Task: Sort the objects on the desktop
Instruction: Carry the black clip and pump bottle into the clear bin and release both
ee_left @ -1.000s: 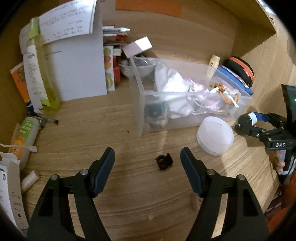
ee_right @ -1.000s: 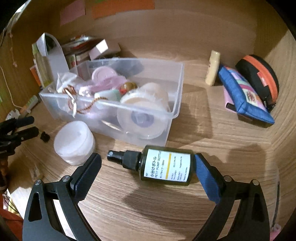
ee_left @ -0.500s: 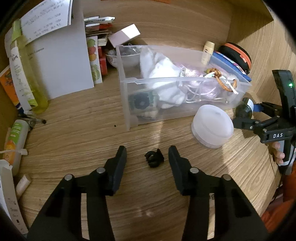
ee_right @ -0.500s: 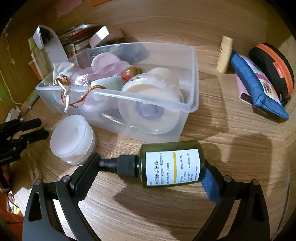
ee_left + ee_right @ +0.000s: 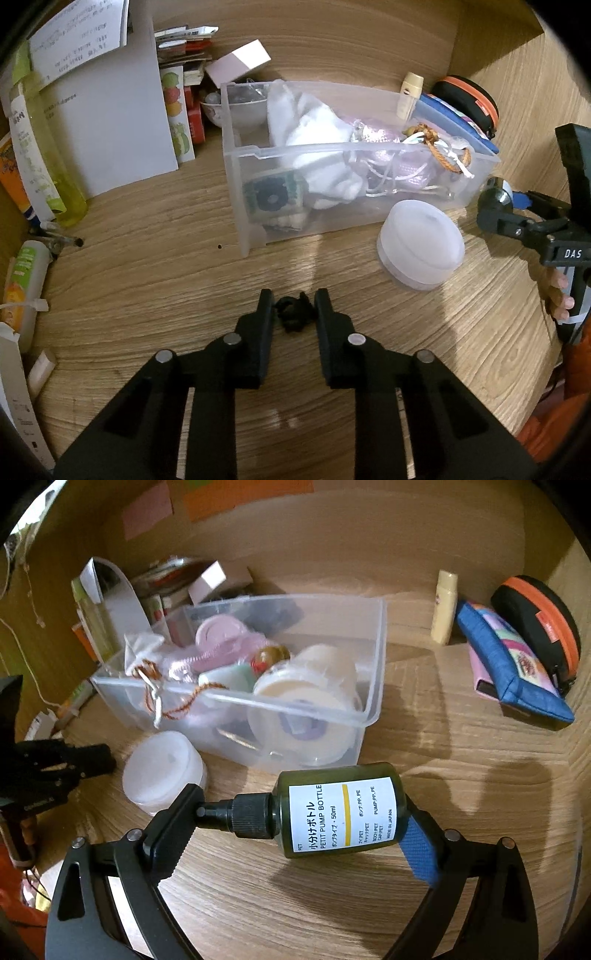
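My left gripper [image 5: 294, 308] has closed on a small black clip [image 5: 294, 314] that lies on the wooden desk, a fingertip pressed on each side. My right gripper [image 5: 301, 812] is shut on a dark green pump bottle [image 5: 332, 808] with a white label, held sideways end to end above the desk, in front of the clear plastic bin [image 5: 373, 686]. The bin [image 5: 236, 192] holds a white cloth, tape rolls, jars and a cord. A white round jar [image 5: 421, 247] stands beside the bin and also shows in the right wrist view [image 5: 162, 768].
A blue pouch [image 5: 513, 668], an orange-rimmed black case [image 5: 539, 627] and a small cream bottle [image 5: 445, 605] lie at the back right. Papers [image 5: 110, 122], a yellow-green bottle [image 5: 48, 162] and tubes crowd the left side. Wooden walls enclose the desk at the back and right.
My left gripper has moved forward and closed around the black clip. My right gripper has closed on the pump bottle and lifted it off the desk.
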`<state>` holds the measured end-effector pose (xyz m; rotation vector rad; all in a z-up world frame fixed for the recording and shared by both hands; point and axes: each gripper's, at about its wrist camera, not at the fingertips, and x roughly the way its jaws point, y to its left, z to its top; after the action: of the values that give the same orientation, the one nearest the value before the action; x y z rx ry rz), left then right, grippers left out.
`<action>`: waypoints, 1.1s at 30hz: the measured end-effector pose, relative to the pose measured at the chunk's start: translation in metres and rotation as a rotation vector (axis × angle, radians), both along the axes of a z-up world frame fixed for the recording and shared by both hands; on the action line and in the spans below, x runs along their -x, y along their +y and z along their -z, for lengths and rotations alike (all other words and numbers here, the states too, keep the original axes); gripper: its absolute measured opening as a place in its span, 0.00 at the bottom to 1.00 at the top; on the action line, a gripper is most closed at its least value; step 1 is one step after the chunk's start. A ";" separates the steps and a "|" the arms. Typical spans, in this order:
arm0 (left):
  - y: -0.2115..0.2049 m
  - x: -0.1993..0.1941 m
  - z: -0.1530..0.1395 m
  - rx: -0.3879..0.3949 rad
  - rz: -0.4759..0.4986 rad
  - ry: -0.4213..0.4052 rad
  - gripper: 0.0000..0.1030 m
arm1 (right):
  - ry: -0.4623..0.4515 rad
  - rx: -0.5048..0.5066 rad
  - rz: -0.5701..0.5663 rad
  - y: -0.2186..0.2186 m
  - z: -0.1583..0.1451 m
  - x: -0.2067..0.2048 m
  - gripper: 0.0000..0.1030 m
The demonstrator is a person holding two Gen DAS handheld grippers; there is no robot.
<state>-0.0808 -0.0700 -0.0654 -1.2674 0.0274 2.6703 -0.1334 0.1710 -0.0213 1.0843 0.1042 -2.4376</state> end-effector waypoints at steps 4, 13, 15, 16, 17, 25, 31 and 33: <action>-0.001 -0.004 -0.007 0.008 -0.013 0.049 0.20 | 0.019 0.026 0.009 0.003 -0.005 -0.002 0.93; -0.010 -0.007 -0.033 -0.063 -0.044 0.142 0.20 | 0.103 0.071 0.034 0.014 -0.039 -0.010 0.93; -0.011 -0.008 -0.041 -0.072 -0.049 0.173 0.20 | 0.126 0.079 0.034 0.015 -0.048 -0.011 0.93; -0.011 -0.007 -0.046 -0.077 -0.051 0.191 0.20 | 0.133 0.082 0.033 0.016 -0.051 -0.012 0.93; -0.012 -0.005 -0.050 -0.080 -0.053 0.205 0.20 | 0.141 0.085 0.032 0.016 -0.055 -0.011 0.93; -0.015 0.007 -0.079 -0.088 -0.074 0.301 0.20 | 0.188 0.106 0.014 0.010 -0.075 0.000 0.93; -0.013 0.027 -0.090 -0.069 -0.074 0.326 0.20 | 0.188 0.133 -0.018 -0.001 -0.081 0.017 0.93; -0.014 0.035 -0.092 -0.080 -0.072 0.322 0.20 | 0.186 0.134 -0.023 -0.005 -0.083 0.024 0.93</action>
<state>-0.1153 -0.0838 0.0270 -0.8204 -0.0813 2.8761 -0.1573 0.1657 0.0618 0.7945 0.0123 -2.4810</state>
